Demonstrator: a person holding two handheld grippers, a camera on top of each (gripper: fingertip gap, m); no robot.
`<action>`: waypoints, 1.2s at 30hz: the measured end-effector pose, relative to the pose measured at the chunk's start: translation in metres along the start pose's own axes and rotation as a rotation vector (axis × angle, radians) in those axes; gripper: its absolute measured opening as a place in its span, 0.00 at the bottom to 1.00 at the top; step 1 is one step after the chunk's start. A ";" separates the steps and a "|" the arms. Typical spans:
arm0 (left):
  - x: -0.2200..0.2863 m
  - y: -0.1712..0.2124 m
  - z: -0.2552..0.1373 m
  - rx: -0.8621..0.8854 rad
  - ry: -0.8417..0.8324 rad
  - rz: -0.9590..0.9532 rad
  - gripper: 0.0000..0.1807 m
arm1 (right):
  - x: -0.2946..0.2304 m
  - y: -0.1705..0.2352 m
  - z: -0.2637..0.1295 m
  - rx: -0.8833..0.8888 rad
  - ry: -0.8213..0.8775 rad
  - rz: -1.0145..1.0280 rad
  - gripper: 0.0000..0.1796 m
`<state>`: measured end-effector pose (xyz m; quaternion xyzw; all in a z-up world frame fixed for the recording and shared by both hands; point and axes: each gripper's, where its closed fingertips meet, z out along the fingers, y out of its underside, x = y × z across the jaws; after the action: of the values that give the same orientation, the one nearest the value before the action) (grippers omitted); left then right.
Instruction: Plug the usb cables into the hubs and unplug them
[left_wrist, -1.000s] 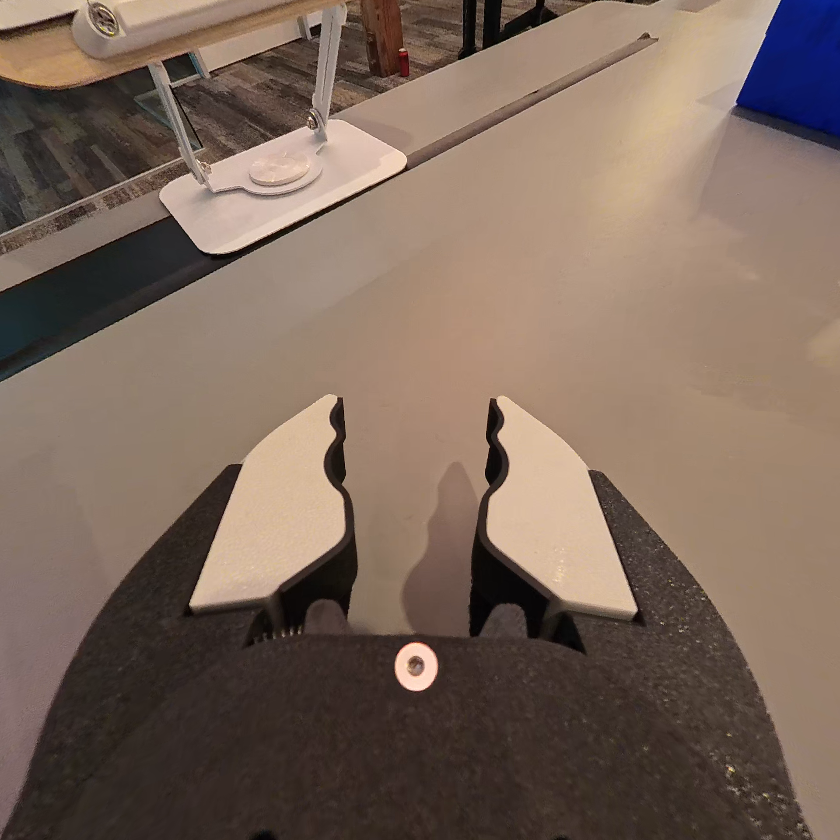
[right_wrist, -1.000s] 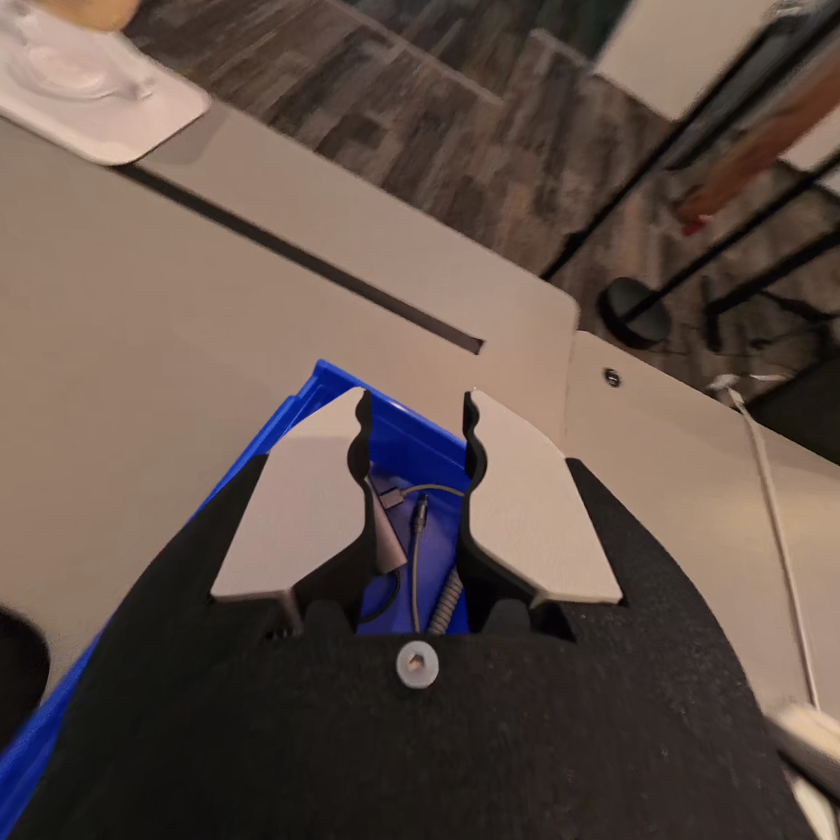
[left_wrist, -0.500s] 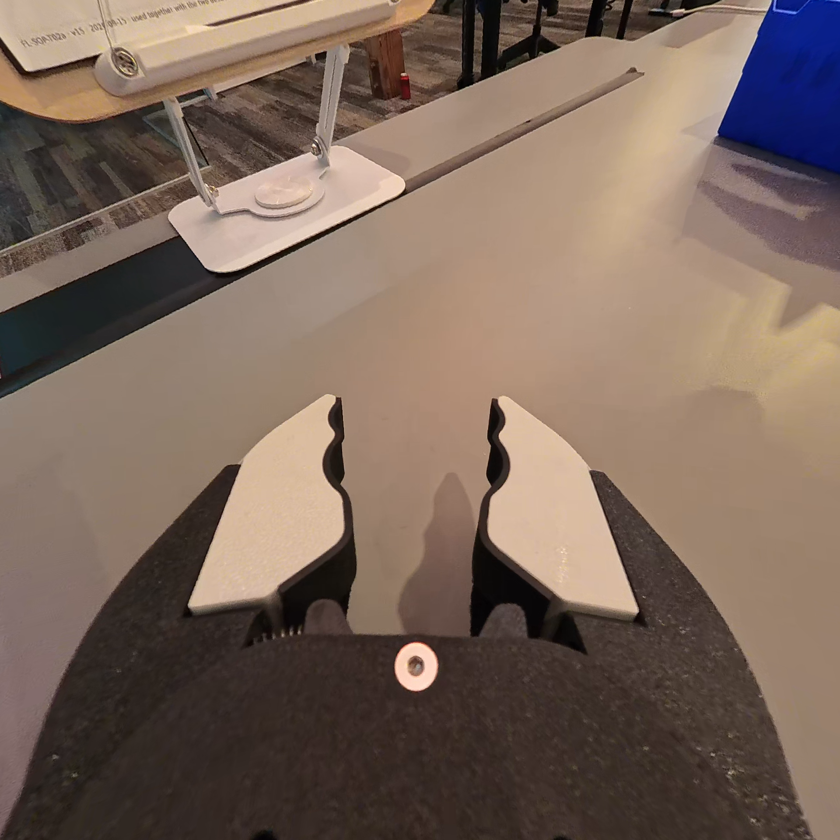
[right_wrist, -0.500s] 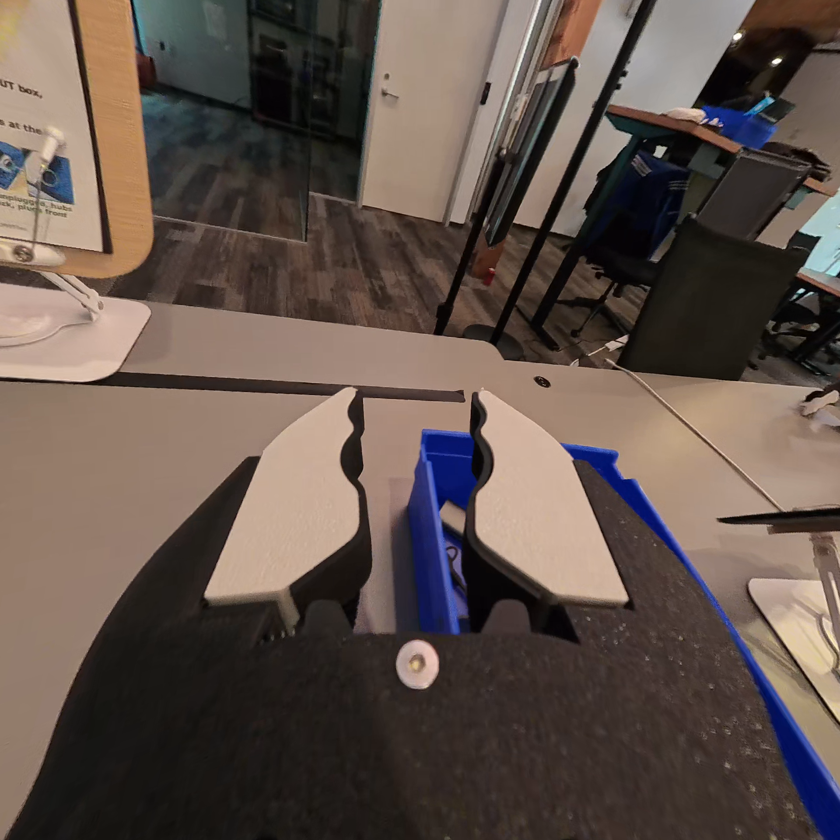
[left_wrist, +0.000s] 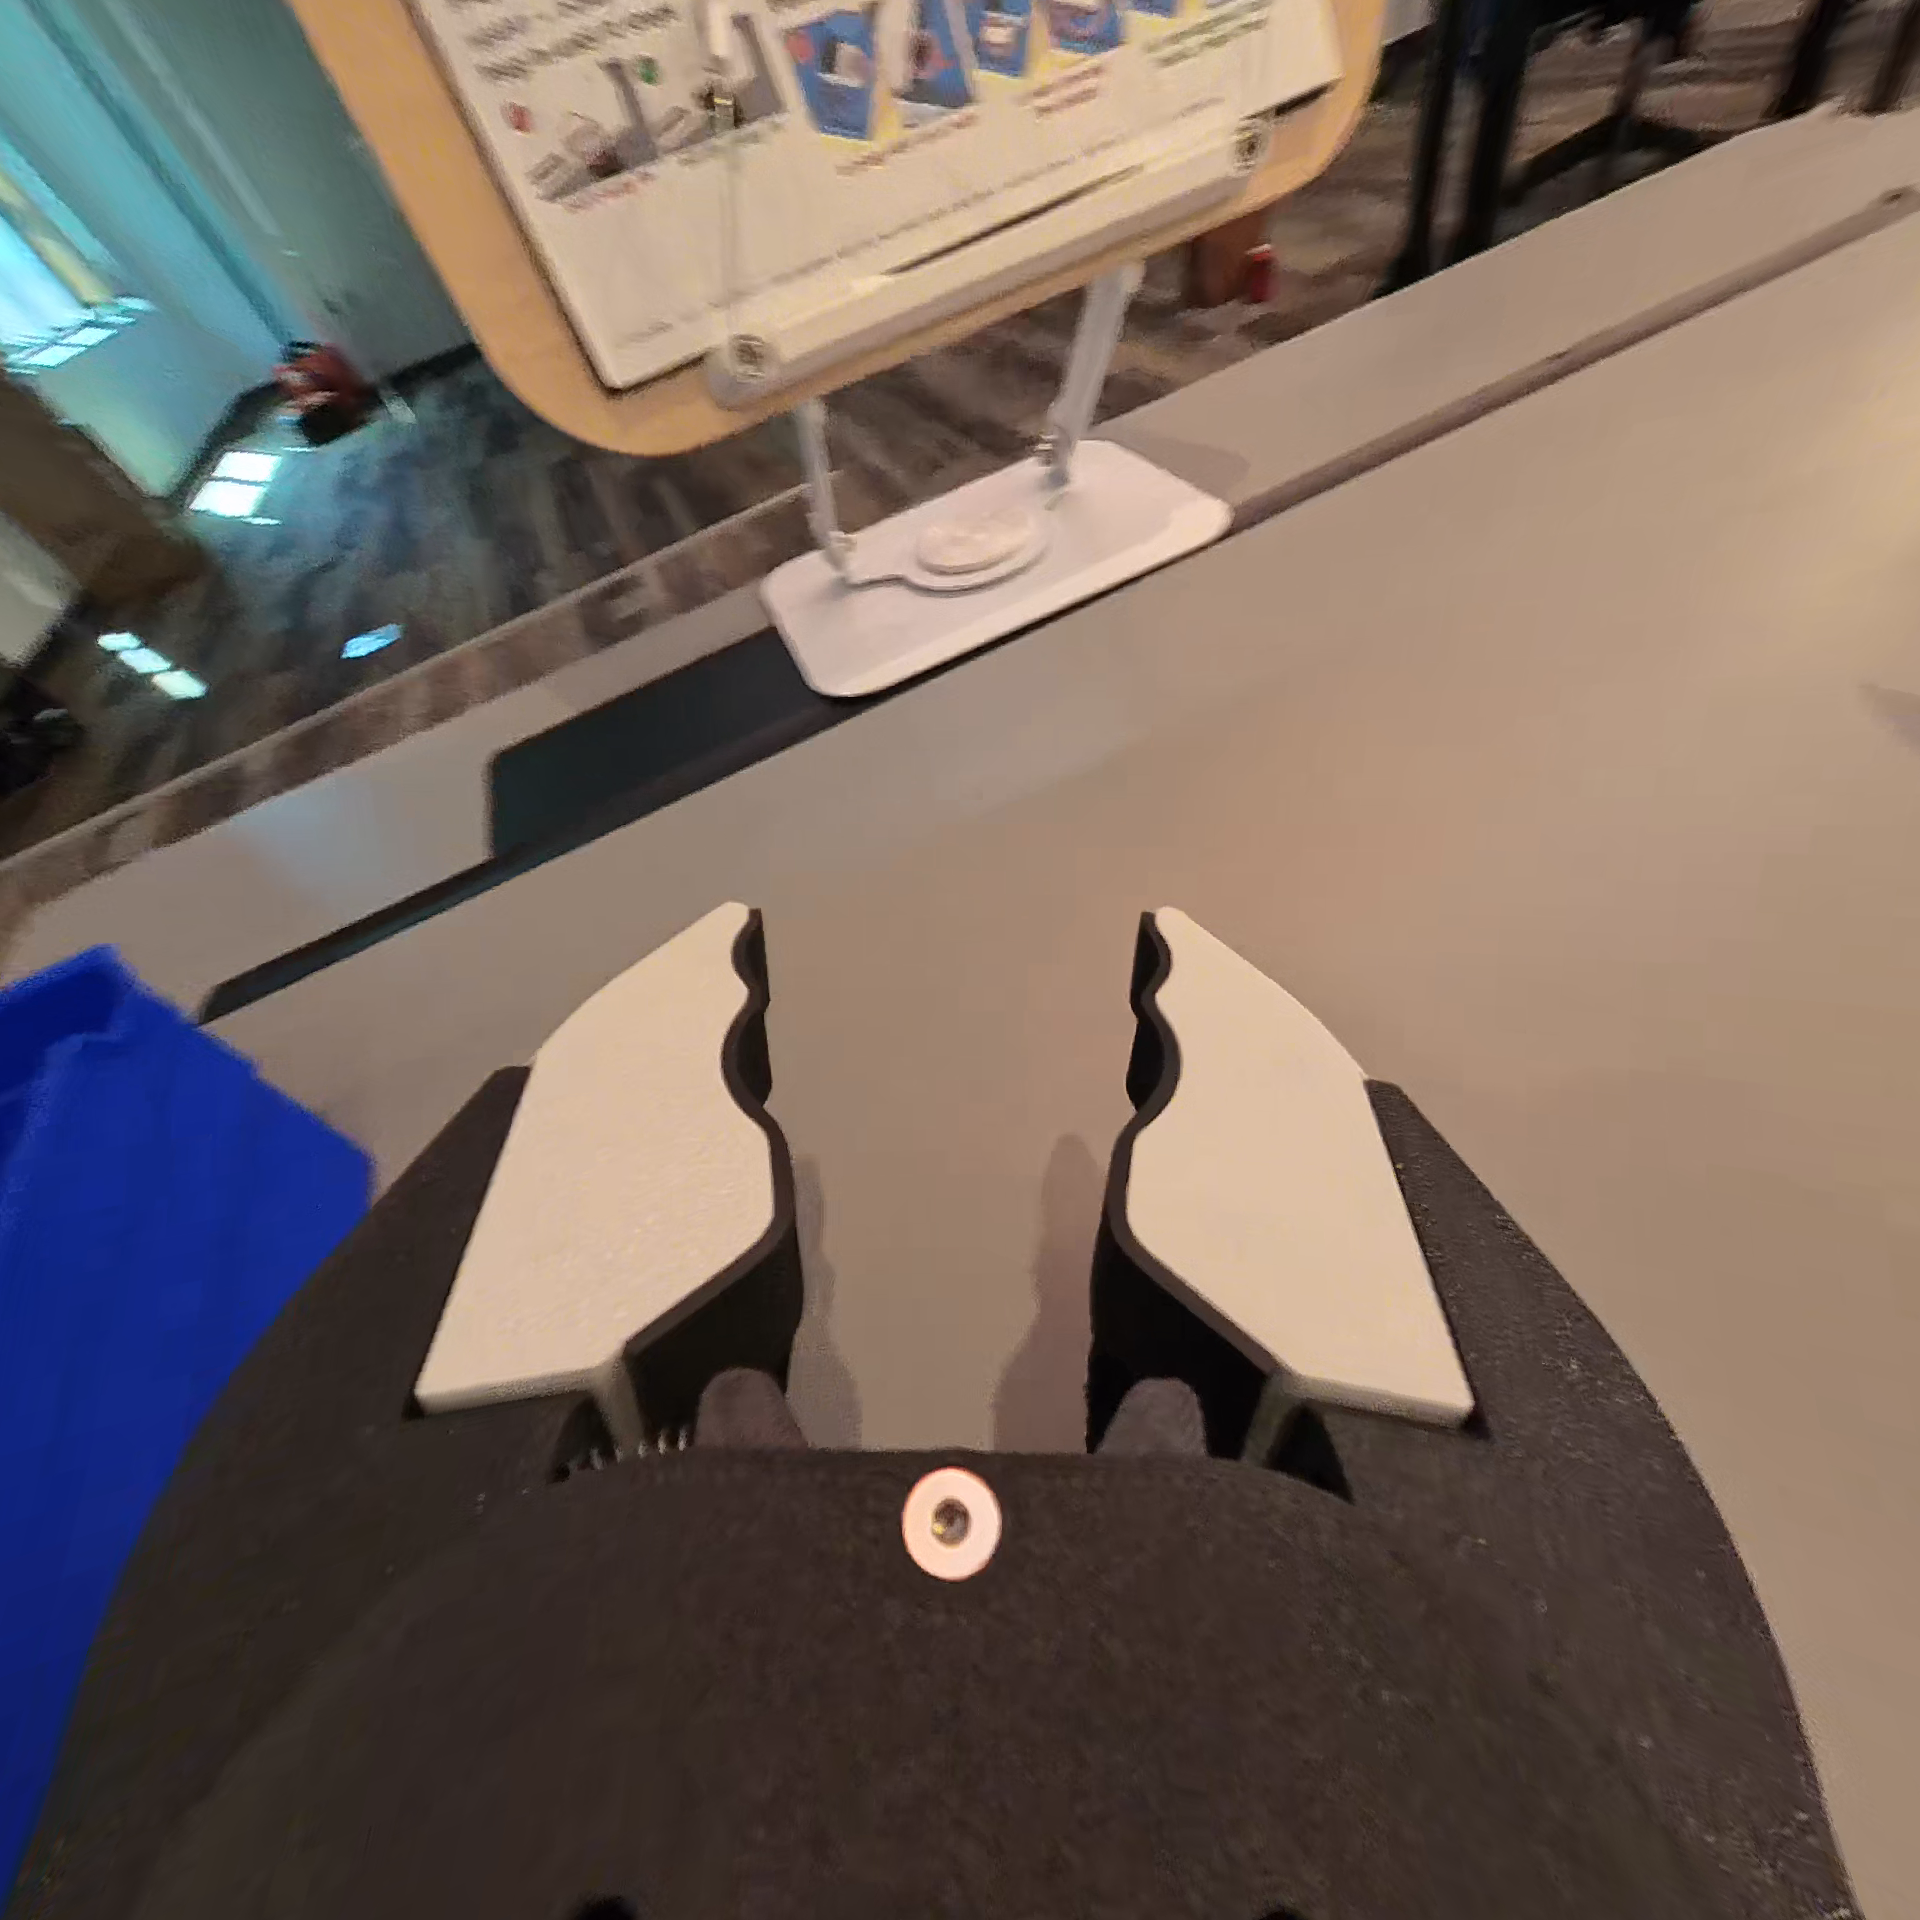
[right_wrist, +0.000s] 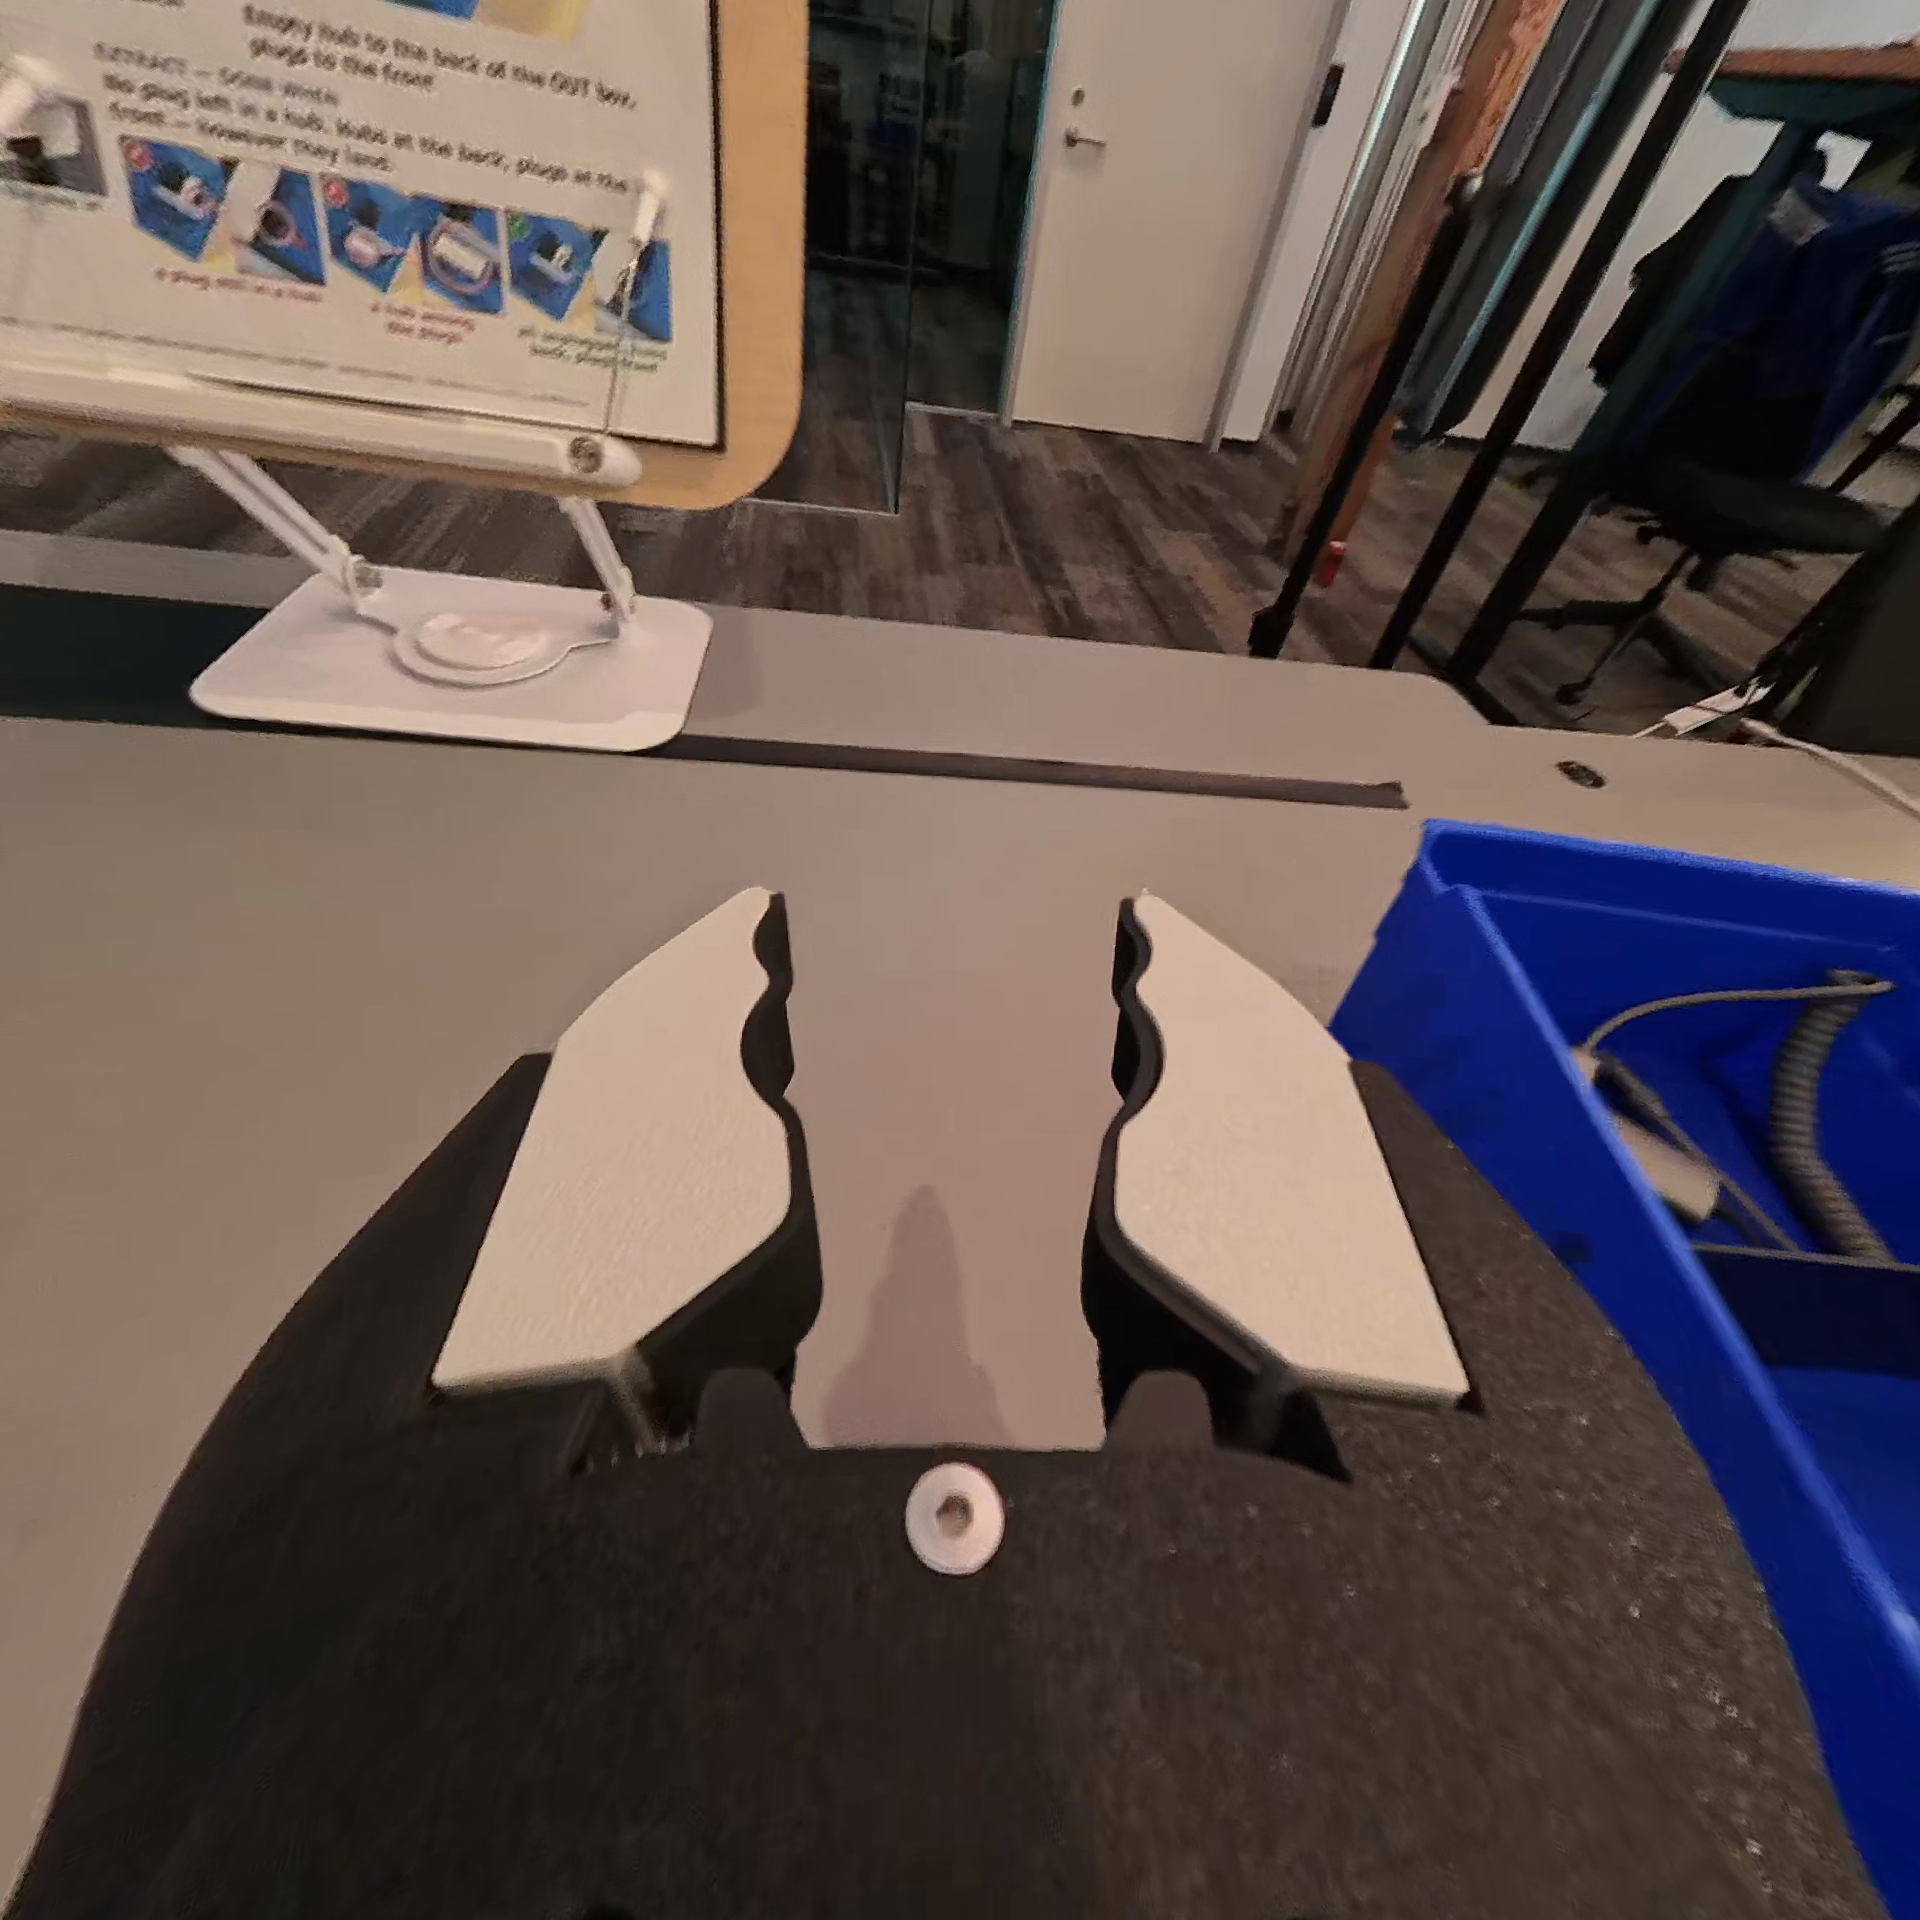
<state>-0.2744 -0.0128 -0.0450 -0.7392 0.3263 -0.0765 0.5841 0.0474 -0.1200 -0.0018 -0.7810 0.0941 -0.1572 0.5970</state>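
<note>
Only the right wrist view looks into a blue bin (right_wrist: 1475, 1060) at the desk's right side, where thin grey usb cables (right_wrist: 1704, 1013) and a ribbed grey coiled lead (right_wrist: 1803, 1132) lie in its rear compartment beside a small grey piece (right_wrist: 1673, 1179) too blurred to identify; no hub can be made out with certainty. Only the left wrist view shows a second blue bin (left_wrist: 135, 1247), at its left edge, seen from outside so its contents are hidden. The left gripper (left_wrist: 948, 935) has its fingers spread wide with nothing between them, over bare desk. The right gripper (right_wrist: 951, 914) is likewise spread wide and empty, just left of the bin with the cables and not touching it. The desk (right_wrist: 312, 935) is smooth matte grey, with a dark slot (right_wrist: 1039, 769) running along its far edge. A white stand base (right_wrist: 457, 675) sits at that far edge, carrying a tilted wooden board (right_wrist: 758, 312) with a printed instruction sheet; both views show it. Beyond the desk lie patterned dark carpet, a white door (right_wrist: 1132, 208), glass partitions, black frame legs and an office chair (right_wrist: 1756, 520). The middle of the desk, between the two bins and ahead of both grippers up to the stand, is open surface.
</note>
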 end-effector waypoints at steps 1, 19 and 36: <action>-0.006 -0.003 -0.003 -0.008 -0.049 0.017 0.37 | -0.009 0.005 0.000 -0.008 -0.011 0.001 0.33; -0.056 -0.008 -0.053 -0.087 -0.328 0.055 0.34 | -0.124 0.046 0.017 -0.083 -0.200 -0.039 0.35; -0.241 0.059 -0.139 -0.518 -0.149 0.006 0.27 | -0.139 0.058 0.030 -0.108 -0.306 -0.075 0.33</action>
<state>-0.5531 0.0056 0.0088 -0.8666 0.2933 0.0660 0.3983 -0.0690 -0.0617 -0.0833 -0.8298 -0.0188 -0.0534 0.5552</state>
